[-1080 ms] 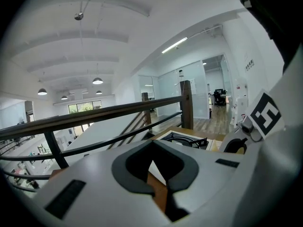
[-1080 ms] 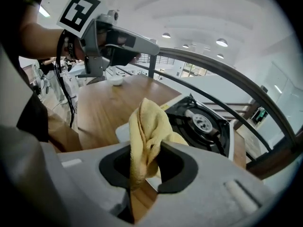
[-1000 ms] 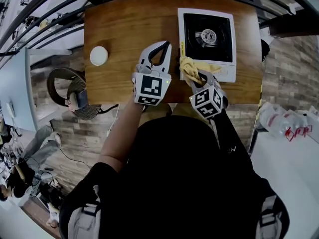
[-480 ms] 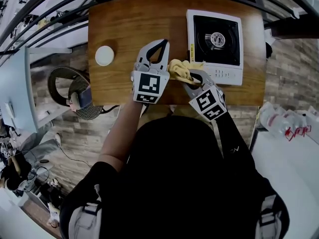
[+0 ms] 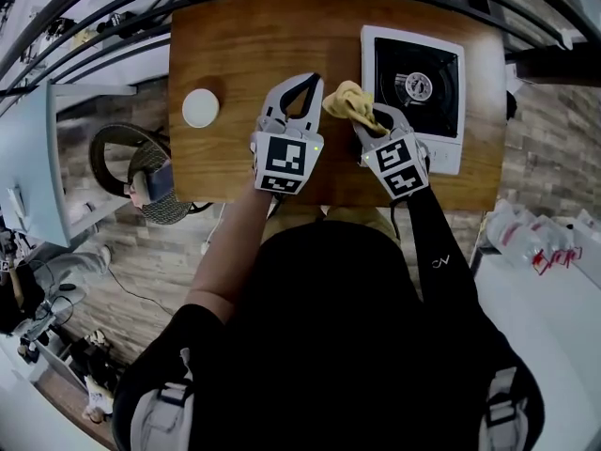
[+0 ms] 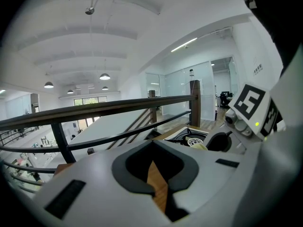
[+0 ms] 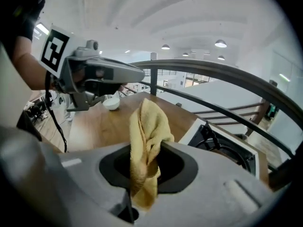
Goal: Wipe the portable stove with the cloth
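Note:
The white portable stove [image 5: 413, 87] with its black burner top sits at the table's far right. A yellow cloth [image 5: 346, 100] hangs bunched just left of the stove's left edge, over the wood. My right gripper [image 5: 364, 116] is shut on it. In the right gripper view the cloth [image 7: 149, 122] stands up between the jaws, and the stove [image 7: 227, 148] lies ahead to the right. My left gripper [image 5: 311, 82] hovers beside it over the table's middle, shut and holding nothing. In the left gripper view the tips of the left gripper [image 6: 152, 144] meet.
A small white bowl [image 5: 200, 109] stands on the wooden table [image 5: 235, 54] at the left. A dark metal railing [image 7: 222, 77] runs along the table's far side. The table's near edge is right under both grippers.
My right gripper has carried the cloth off the stove's near left corner, leftward over the wood, then farther from me along the stove's left side. The left gripper has hardly moved.

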Demonstrator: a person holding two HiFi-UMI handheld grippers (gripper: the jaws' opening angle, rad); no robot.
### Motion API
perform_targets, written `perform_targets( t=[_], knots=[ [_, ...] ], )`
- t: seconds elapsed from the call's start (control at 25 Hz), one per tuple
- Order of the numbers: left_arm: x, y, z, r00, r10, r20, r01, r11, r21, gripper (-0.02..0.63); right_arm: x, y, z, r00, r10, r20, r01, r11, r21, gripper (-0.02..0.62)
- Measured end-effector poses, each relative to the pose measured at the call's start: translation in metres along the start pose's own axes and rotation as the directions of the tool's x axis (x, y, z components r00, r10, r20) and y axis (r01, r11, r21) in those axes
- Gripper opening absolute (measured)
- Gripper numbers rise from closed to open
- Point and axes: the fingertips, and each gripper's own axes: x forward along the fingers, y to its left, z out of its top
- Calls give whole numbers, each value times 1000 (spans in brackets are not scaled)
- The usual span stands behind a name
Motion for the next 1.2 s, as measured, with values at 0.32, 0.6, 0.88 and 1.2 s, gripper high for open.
perform_targets(
  t=[0.32,0.6,0.88,1.2],
  knots=[
    [32,16,10,1000,20,-4,-20,1000,22,6,38,-85,27,995,-95,-5,95,995,38,80],
    [61,38,18,999,34,6,-34,999,-14,5,61,-139,62,985,-174,21,173,985,22,80],
    [71,46,17,1000,12,6,-11,999,-33,6,47,-142,87,970,-219,106,213,975,71,81],
    [91,3,31,999,-33,22,33,999,-21,6,14,-181,52,953,-294,75,280,947,157,80]
  ],
)
